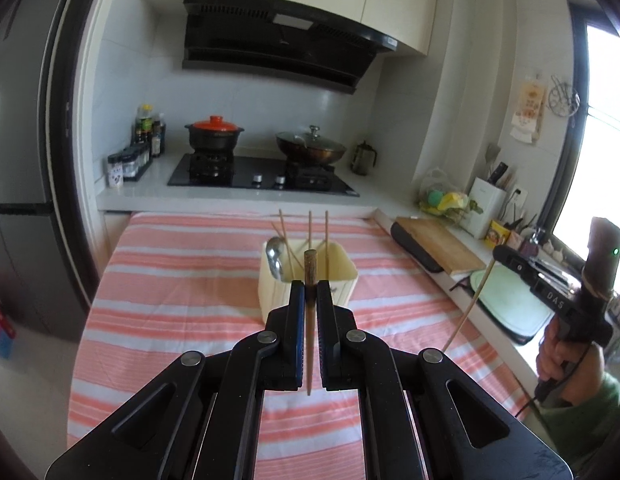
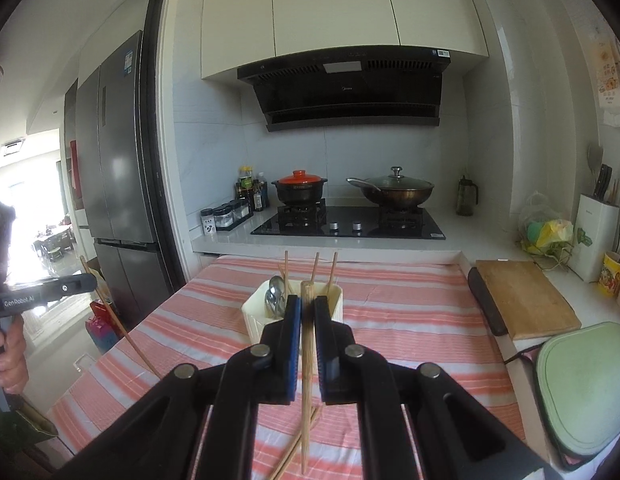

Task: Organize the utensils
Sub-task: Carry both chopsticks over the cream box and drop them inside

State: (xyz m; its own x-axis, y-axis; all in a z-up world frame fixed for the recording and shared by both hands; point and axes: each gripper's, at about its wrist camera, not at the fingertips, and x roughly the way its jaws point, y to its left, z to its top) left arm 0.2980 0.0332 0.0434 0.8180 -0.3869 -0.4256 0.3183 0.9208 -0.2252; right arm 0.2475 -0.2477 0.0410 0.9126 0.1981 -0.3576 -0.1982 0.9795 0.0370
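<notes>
A cream utensil holder (image 1: 308,280) stands on the striped cloth, with a metal spoon (image 1: 274,258) and several upright chopsticks (image 1: 310,228) in it. My left gripper (image 1: 310,292) is shut on a wooden chopstick (image 1: 309,320), held above the cloth just short of the holder. My right gripper (image 2: 306,308) is shut on another chopstick (image 2: 306,380), also near the holder (image 2: 254,316). Loose chopsticks (image 2: 294,448) lie on the cloth under it. The right gripper also shows at the right in the left wrist view (image 1: 489,276).
The pink-and-white striped cloth (image 1: 170,280) covers the table. A wooden cutting board (image 2: 525,300) and a green board (image 2: 585,388) lie to the right. The stove with a red-lidded pot (image 2: 300,190) and wok (image 2: 393,192) stands behind. A fridge (image 2: 114,160) is left.
</notes>
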